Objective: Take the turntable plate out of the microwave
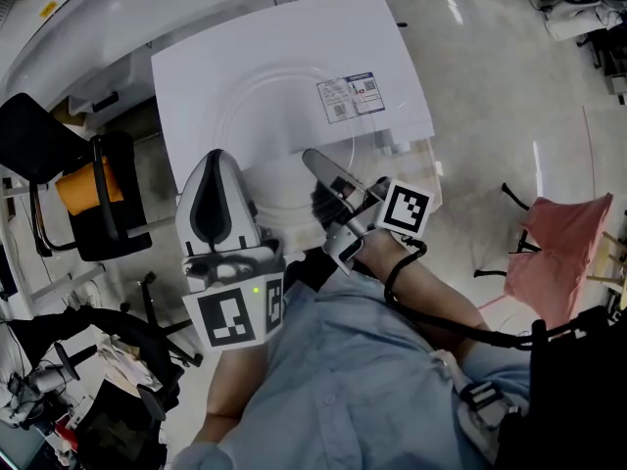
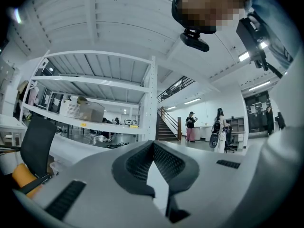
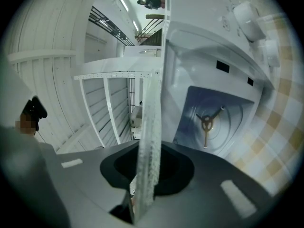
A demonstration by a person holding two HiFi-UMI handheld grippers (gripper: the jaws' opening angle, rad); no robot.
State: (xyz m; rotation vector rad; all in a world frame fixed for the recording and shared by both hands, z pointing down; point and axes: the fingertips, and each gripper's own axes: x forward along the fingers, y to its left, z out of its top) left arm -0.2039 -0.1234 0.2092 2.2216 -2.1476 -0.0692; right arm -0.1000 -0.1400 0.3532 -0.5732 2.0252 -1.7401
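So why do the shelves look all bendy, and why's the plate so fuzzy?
Left gripper view: the wide lens bows the shelves and darkens the corners. Right gripper view: the glass plate is edge-on, too near to be sharp. Head view: bright streaks glint on the floor.

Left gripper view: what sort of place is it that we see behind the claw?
Most likely a large workshop or laboratory hall, not a home kitchen: tall white metal shelving, an open staircase to an upper level, and people standing far off on a wide floor.
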